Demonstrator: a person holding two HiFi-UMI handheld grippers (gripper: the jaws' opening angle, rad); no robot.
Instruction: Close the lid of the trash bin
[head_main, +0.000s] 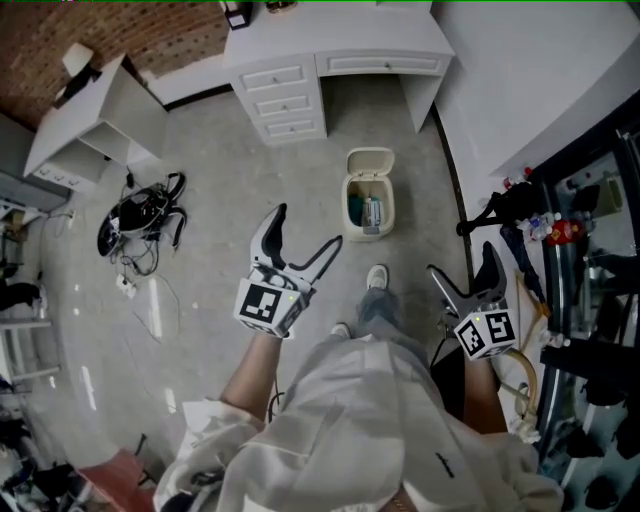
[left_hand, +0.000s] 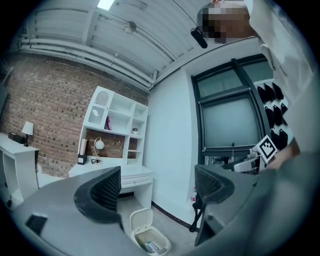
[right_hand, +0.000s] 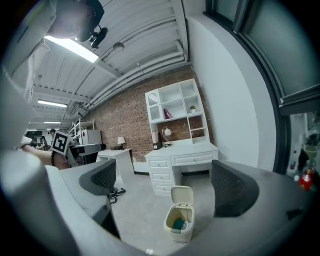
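While both pairs of jaws stand wide apart, holding nothing, the left gripper (head_main: 308, 228) and right gripper (head_main: 462, 262) hang well apart from the cream trash bin (head_main: 350, 208) on the floor (head_main: 230, 190) before the white desk (head_main: 330, 50), its lid (head_main: 369, 160) raised upright

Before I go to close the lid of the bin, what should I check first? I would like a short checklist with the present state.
1. Lid of the trash bin stands open, ready to close: ok.
2. Left gripper jaws apart, nothing between: ok.
3. Right gripper jaws apart, nothing between: ok.
4. Contents lie below the rim: ok.
5. A gripper near the lid: not ok, both are held far from the bin.
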